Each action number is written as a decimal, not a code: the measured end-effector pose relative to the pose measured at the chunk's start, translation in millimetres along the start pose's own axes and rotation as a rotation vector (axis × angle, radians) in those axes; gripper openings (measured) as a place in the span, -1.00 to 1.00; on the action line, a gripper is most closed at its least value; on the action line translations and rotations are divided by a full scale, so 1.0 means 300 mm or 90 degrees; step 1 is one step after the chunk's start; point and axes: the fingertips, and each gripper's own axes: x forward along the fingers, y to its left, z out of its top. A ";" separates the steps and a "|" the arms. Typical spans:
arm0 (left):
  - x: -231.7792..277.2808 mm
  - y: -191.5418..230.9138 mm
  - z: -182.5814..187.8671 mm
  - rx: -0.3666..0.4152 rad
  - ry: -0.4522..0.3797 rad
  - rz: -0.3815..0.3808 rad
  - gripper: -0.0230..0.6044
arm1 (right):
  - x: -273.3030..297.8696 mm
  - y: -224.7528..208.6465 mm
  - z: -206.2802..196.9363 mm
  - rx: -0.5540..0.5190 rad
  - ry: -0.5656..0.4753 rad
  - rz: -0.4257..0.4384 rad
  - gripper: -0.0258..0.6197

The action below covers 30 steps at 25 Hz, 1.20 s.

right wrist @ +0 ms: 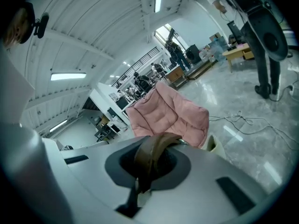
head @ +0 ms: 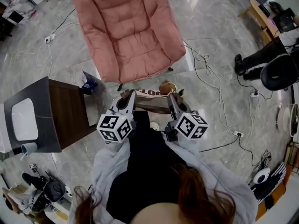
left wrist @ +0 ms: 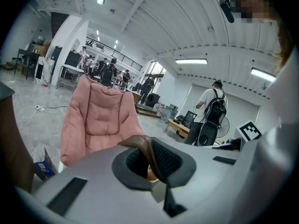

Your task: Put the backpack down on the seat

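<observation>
A pink padded armchair (head: 128,29) is standing on the grey marble floor (head: 210,106), facing the person (head: 154,190). A dark table (head: 65,108) is sitting to its left, near the person. The backpack (head: 148,94) is hanging in the air between the two grippers, just short of the armchair's front edge and not touching the cushion. The left gripper (head: 128,98) is clamping shut on a brown strap (left wrist: 143,148). The right gripper (head: 172,98) is pinching a second brown strap (right wrist: 150,158) the same way. White cables (head: 212,76) are trailing across the floor to the right. A small brown plush toy (head: 167,87) is dangling at the backpack's far edge.
</observation>
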 end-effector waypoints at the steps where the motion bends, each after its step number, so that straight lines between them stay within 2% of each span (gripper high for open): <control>1: 0.033 0.011 0.025 0.001 0.006 -0.008 -0.88 | 0.026 0.001 0.027 0.002 -0.004 -0.007 -0.89; 9: 0.270 0.122 0.217 0.025 0.033 -0.063 -0.88 | 0.238 0.026 0.215 0.015 -0.031 -0.033 -0.89; 14: 0.409 0.212 0.342 0.032 0.039 -0.085 -0.88 | 0.383 0.064 0.311 0.022 -0.030 -0.021 -0.89; 21: 0.609 0.313 0.473 0.060 0.055 -0.123 -0.88 | 0.562 0.076 0.410 0.039 -0.032 -0.028 -0.89; 30: 0.819 0.434 0.578 0.065 0.053 -0.141 -0.88 | 0.736 0.089 0.470 0.022 -0.034 -0.041 -0.89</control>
